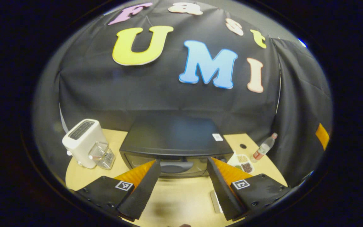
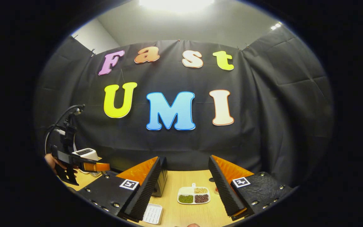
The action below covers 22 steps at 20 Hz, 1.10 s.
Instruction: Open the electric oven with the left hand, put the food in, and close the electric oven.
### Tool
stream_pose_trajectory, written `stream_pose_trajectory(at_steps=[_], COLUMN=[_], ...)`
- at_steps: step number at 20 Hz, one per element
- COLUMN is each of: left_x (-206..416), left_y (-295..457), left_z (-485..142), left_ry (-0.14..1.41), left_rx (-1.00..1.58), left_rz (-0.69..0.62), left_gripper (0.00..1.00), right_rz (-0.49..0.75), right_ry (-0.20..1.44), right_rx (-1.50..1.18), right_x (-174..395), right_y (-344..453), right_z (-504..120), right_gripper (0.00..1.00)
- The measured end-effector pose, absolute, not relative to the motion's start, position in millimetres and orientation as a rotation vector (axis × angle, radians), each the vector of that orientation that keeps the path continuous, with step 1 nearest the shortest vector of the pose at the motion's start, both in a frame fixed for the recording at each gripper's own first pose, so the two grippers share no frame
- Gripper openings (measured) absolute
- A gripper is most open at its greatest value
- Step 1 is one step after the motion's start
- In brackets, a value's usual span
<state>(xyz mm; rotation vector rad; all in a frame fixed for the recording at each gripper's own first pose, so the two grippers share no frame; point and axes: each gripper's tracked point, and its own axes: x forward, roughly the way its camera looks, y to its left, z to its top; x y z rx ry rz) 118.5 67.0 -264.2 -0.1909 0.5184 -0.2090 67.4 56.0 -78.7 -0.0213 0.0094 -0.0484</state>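
Note:
The black electric oven (image 1: 175, 138) stands on the wooden table (image 1: 181, 201) with its door shut and the handle (image 1: 176, 165) across the front. My left gripper (image 1: 183, 184) is open, a short way in front of the handle and level with it, holding nothing. A white divided dish (image 2: 194, 194) of green, tan and dark grains lies on the table between the fingers of my open, empty right gripper (image 2: 184, 189). The same dish (image 1: 243, 162) lies right of the oven. The left gripper (image 2: 101, 166), held by a hand (image 2: 50, 162), is at the far left.
A white appliance (image 1: 83, 142) and a clear measuring cup (image 1: 102, 154) stand left of the oven. A plastic bottle (image 1: 265, 148) stands at the back right near the dish. A small white ridged tray (image 2: 153, 213) lies near the front, beside the oven's corner (image 2: 162, 179).

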Motion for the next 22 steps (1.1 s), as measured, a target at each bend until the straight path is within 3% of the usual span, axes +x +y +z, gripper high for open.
stream_pose_trajectory(at_steps=[11,22], left_x=[57.1,30.6], left_y=[102.4,98.8], left_z=[-65.4,-41.0], left_ry=[0.077,0.043], left_rx=[-0.111,-0.130], left_rz=[-0.117,-0.180], left_gripper=[0.98,0.99], right_rz=[-0.016,-0.025], right_ry=[-0.076,-0.100], right_rx=[0.054,0.047], right_x=[59.3,35.5], right_y=[101.5,125.4], right_z=[6.8,26.0], right_gripper=[0.92,0.92])
